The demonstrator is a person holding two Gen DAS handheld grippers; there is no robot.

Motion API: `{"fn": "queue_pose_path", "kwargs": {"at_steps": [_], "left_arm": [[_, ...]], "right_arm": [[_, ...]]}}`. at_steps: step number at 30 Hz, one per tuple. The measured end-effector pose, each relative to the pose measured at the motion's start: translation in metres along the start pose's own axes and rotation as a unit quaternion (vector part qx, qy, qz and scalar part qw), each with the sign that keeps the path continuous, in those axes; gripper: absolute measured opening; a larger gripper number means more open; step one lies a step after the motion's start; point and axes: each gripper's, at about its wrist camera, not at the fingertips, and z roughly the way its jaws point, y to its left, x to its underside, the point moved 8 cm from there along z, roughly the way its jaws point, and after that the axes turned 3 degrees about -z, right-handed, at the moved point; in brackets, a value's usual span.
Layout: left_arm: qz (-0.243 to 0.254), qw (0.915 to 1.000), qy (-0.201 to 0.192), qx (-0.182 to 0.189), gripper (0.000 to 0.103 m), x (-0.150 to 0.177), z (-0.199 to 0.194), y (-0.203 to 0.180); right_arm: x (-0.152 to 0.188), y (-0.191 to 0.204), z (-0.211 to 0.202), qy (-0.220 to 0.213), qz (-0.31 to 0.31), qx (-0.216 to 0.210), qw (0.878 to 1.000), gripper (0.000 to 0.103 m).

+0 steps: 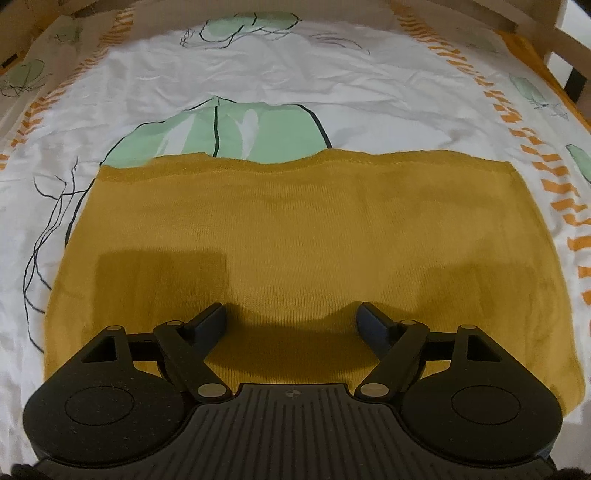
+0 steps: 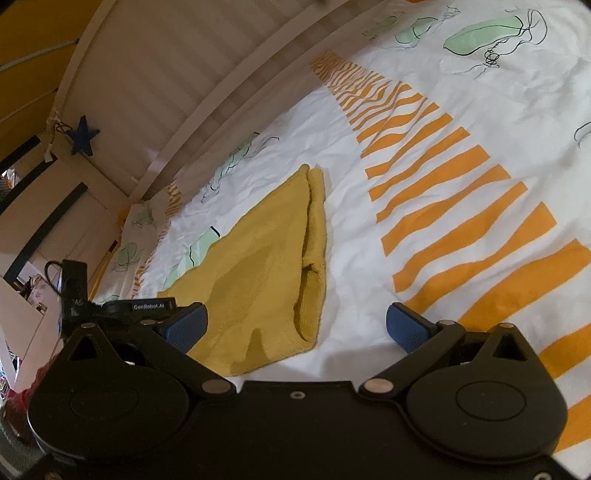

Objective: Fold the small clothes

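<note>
A mustard-yellow knitted garment [image 1: 295, 236] lies flat on the bed sheet, folded into a wide rectangle. My left gripper [image 1: 291, 321] is open and empty, hovering over the garment's near edge. In the right wrist view the same garment [image 2: 266, 258] lies left of centre, with a folded sleeve or edge along its right side. My right gripper [image 2: 295, 325] is open and empty, its left finger over the garment's near corner and its right finger over the bare sheet. The left gripper's body [image 2: 122, 306] shows at the left of that view.
The bed sheet [image 1: 295, 81] is white with green leaf prints and orange stripes [image 2: 461, 206]. A white slatted bed rail [image 2: 192, 85] runs along the far side. A blue star [image 2: 84, 136] hangs on it. Wooden rails [image 1: 554, 33] stand at the far right.
</note>
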Motion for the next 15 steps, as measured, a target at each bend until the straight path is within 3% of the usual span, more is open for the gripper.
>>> {"fn": "queue_pose_path", "kwargs": {"at_steps": [5, 15], "left_arm": [[-0.008, 1.0, -0.003, 0.003, 0.088, -0.001, 0.008, 0.004], [-0.006, 1.0, 0.001, 0.0, 0.094, -0.001, 0.012, 0.005]], "right_arm": [[-0.005, 0.002, 0.007, 0.0, 0.008, -0.013, 1.0, 0.103], [-0.031, -0.004, 0.058, 0.036, 0.064, -0.066, 0.995, 0.103]]}}
